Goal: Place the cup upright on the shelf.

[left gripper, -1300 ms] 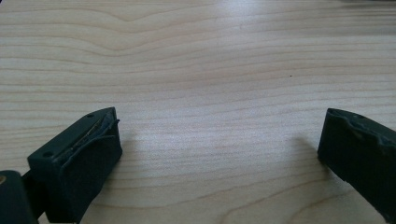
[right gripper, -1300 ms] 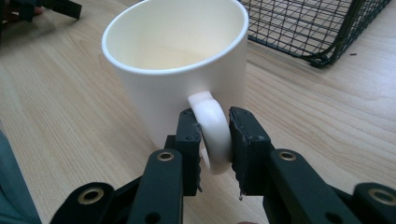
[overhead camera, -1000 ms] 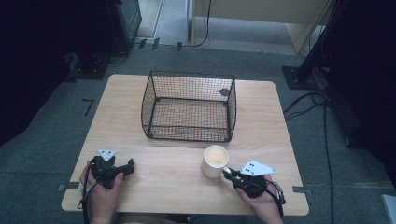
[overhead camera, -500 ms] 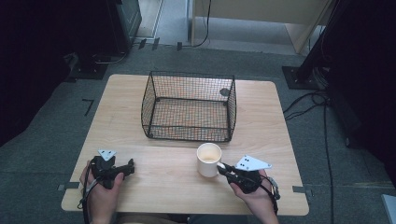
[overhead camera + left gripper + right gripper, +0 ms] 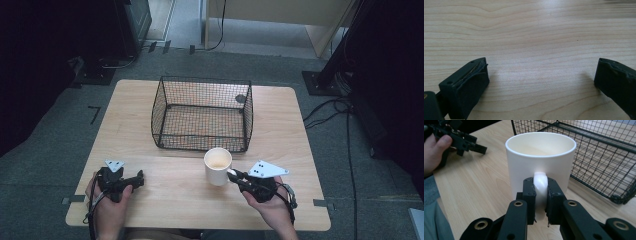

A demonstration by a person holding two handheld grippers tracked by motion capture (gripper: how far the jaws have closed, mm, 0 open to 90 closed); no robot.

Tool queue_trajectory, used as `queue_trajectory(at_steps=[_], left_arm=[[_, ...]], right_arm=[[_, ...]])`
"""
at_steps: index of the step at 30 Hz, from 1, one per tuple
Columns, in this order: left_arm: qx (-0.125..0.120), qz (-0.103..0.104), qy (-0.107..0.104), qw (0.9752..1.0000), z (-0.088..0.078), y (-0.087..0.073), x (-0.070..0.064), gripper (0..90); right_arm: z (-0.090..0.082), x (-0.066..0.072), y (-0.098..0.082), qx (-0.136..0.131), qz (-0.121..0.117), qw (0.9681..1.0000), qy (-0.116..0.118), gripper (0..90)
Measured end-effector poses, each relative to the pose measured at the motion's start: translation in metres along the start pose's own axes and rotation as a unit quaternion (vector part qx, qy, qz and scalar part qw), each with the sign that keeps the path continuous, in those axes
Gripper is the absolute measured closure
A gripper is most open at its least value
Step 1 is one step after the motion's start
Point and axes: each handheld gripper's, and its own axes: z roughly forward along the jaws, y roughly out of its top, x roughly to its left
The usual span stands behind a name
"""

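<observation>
The left gripper (image 5: 134, 178) is rested low on the near left of the counter (image 5: 150, 210), its jaws spread wide over bare wood with nothing between them; it is judged to be parked there, kept out of the way. Toward the middle, a white mug (image 5: 218, 165) is stood upright on the counter just in front of the wire basket (image 5: 202, 114), close to its near wall but outside it. The basket is seen empty, open at the top, probably as a place meant to receive the mug. At the right, the right gripper (image 5: 235, 175) is closed on the mug's handle (image 5: 540, 191), which is pinched from both sides, likely so the mug can be carried upright.
</observation>
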Motion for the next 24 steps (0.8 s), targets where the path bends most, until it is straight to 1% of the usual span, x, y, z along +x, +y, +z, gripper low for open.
queue_trajectory(at_steps=[7,11,18,21,24], left_arm=[[0.000,0.000,0.000,1.0000,0.000,0.000,0.000,0.0],[0.000,0.000,0.000,1.0000,0.000,0.000,0.000,0.0],[0.000,0.001,-0.001,1.0000,0.000,0.000,0.000,0.0],[-0.001,-0.001,-0.001,1.0000,0.000,0.000,0.000,0.0],[-0.001,-0.001,-0.001,1.0000,0.000,0.000,0.000,0.0]], right_arm=[[0.001,0.004,0.016,-0.009,-0.011,0.9999,0.006,80.9],[0.002,0.005,0.026,-0.017,-0.015,0.9996,0.017,80.9],[0.003,0.011,0.045,-0.031,-0.032,0.9985,0.031,80.9],[0.004,0.013,0.052,-0.038,-0.035,0.9979,0.038,80.9],[0.006,0.016,0.060,-0.041,-0.041,0.9975,0.039,80.9]])
